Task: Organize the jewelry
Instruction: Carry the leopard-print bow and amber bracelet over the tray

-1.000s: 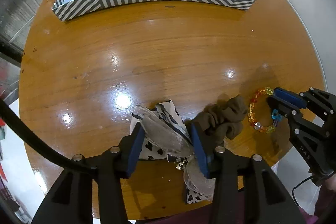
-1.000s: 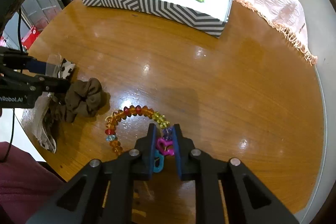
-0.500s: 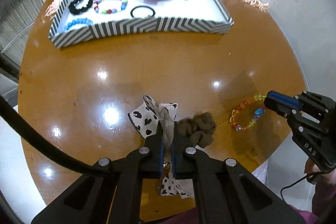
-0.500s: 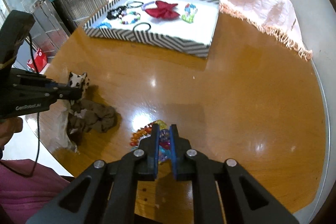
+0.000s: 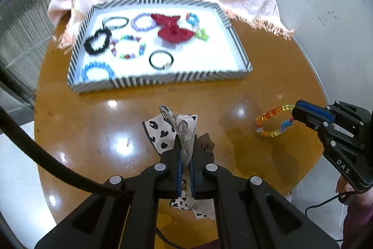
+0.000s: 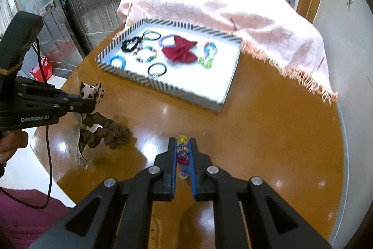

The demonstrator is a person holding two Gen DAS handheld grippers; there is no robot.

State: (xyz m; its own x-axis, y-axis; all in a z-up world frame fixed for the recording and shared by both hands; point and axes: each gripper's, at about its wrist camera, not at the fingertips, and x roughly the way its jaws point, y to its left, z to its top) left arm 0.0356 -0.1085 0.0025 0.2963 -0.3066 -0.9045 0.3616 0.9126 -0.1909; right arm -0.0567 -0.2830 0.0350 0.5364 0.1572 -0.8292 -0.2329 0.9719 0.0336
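Note:
My left gripper [image 5: 185,144] is shut on a cow-print bow [image 5: 167,130] with sheer ribbon and holds it above the round wooden table [image 5: 268,76]. A brown scrunchie [image 6: 109,130] hangs or lies under the bow [image 6: 92,90]. My right gripper [image 6: 182,144] is shut on a multicoloured bead bracelet [image 6: 181,151], lifted off the table; the bracelet [image 5: 272,123] and gripper [image 5: 300,109] also show in the left wrist view. A striped tray [image 5: 158,81] at the far side holds several bracelets, hair ties and a red bow [image 5: 173,29].
A pink towel [image 6: 244,13] drapes behind and right of the tray [image 6: 163,85]. The right part of the tray floor [image 6: 209,81] is bare white. The table edge runs close behind both grippers. A metal gate stands at the back left.
Both grippers closed on their items and rose from the table: the left lifted the cow-print bow, the right lifted the bead bracelet. The tray now appears farther and more central.

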